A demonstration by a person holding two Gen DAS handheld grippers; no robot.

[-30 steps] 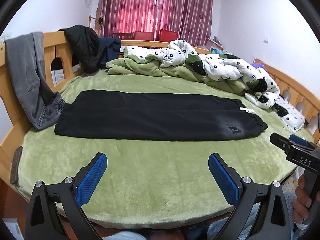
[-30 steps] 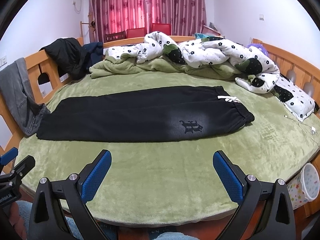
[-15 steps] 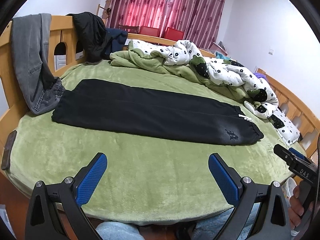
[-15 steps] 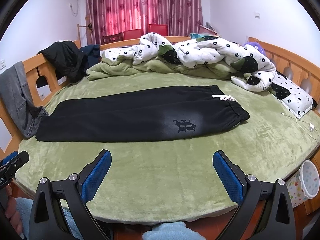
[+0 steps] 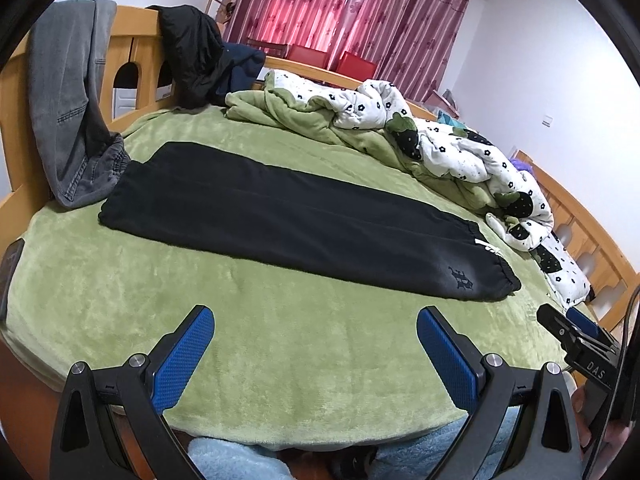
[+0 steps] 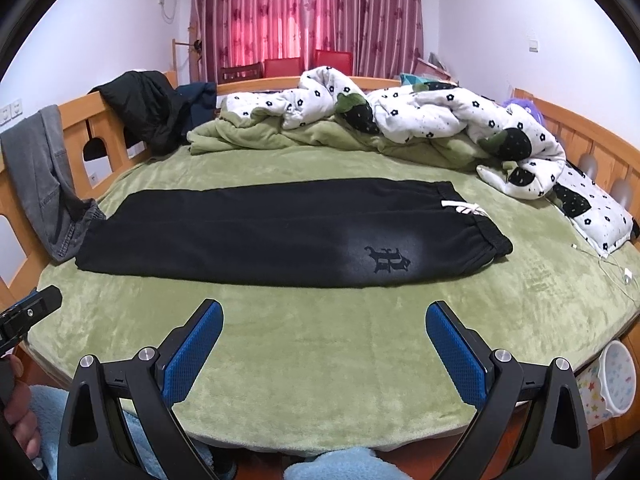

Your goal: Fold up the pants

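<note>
Black pants (image 5: 304, 220) lie flat on the green bed cover, folded lengthwise, leg cuffs at the left and waistband with white drawstring at the right; they also show in the right wrist view (image 6: 280, 232). My left gripper (image 5: 316, 344) is open and empty over the bed's near edge, short of the pants. My right gripper (image 6: 324, 340) is open and empty, also near the front edge, below the logo. The right gripper's tip shows in the left wrist view (image 5: 576, 340); the left gripper's tip shows in the right wrist view (image 6: 28, 312).
A crumpled white and green quilt (image 6: 400, 124) lies at the back. Grey jeans (image 5: 68, 104) and a black jacket (image 5: 192, 52) hang on the wooden rail (image 6: 80, 116). A charger cable (image 6: 616, 268) lies at the right; a bin (image 6: 612, 380) stands beside the bed.
The left gripper has swung left and tilted, so the pants now run diagonally in its view. The right gripper has shifted slightly. Both stay open; the pants have not moved.
</note>
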